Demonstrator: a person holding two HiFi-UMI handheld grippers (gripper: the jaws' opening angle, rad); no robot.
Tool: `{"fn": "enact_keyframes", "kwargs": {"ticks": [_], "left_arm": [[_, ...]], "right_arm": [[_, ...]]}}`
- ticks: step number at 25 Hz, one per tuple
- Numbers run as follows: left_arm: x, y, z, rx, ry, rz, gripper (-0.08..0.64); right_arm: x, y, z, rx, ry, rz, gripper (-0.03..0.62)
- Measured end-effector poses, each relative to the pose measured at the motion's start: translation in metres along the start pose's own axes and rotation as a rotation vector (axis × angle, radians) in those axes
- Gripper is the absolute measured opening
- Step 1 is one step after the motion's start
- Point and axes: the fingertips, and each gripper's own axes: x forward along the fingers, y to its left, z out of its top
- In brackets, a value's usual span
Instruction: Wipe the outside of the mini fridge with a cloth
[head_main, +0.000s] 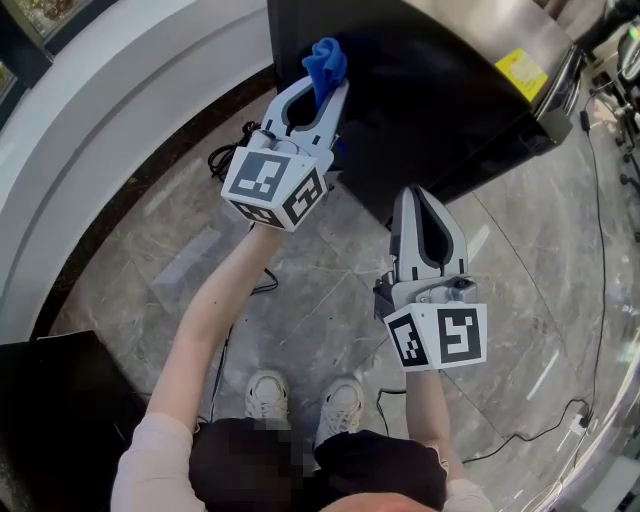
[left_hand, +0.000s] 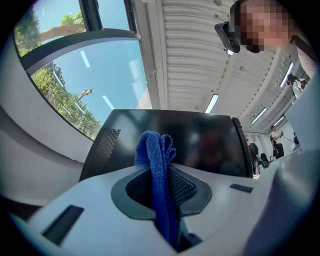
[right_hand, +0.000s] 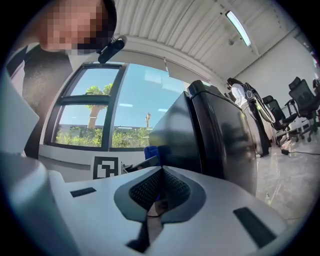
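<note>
The floor (head_main: 300, 300) is grey shiny stone, with thin black wires (head_main: 225, 155) lying on it. In the head view the black fridge (head_main: 430, 90) stands on this floor, up ahead of the person's shoes (head_main: 305, 400). The left gripper (head_main: 322, 95) reaches up to the fridge's near edge with a blue cloth (head_main: 325, 62) poking out of its tip. The cloth sits right at the fridge's dark side, and I think it is held there to rub that side clean. I can't tell if it is touching yet. The right gripper (head_main: 420, 195) hangs lower, near the bottom corner of the fridge, and carries nothing. It seems to be just waiting out of the way.

In the left gripper view the fingers (left_hand: 192, 187) are squeezed tight on the cloth (left_hand: 156, 170), so it can't slip while rubbing. The bunched top sticks out, and the fridge (left_hand: 200, 140) is straight ahead of it. A big window (left_hand: 90, 65) shows blue sky and trees.

In the right gripper view the fingers are pressed together with nothing between them. The fridge (right_hand: 215, 135) stands tall just ahead, and a bit of the cloth (right_hand: 151, 151) peeks out beside it.
</note>
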Motion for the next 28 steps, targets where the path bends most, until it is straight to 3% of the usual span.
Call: {"fn": "enact_keyframes", "kwargs": {"ticks": [5,13,21,28], "left_arm": [[-0.002,-0.036,0.003,-0.034,-0.012,-0.026,0.06],[-0.009,-0.096,0.004,-0.009,0.002,-0.134,0.06],[-0.013,-0.141,0.003,-0.05,0.008,-0.185,0.06],[-0.018,-0.174,0.002,-0.017,0.022,-0.272,0.06]], "right_arm": [[-0.008,-0.007,0.009,-0.031,-0.016,-0.022,0.012],[-0.036,-0.067,0.034,-0.018,-0.059,-0.245,0.012],[-0.046,-0.066,0.049,-0.033,-0.096,-0.237,0.012],[-0.052,-0.079,0.046,0.003,-0.072,-0.292,0.012]]}}
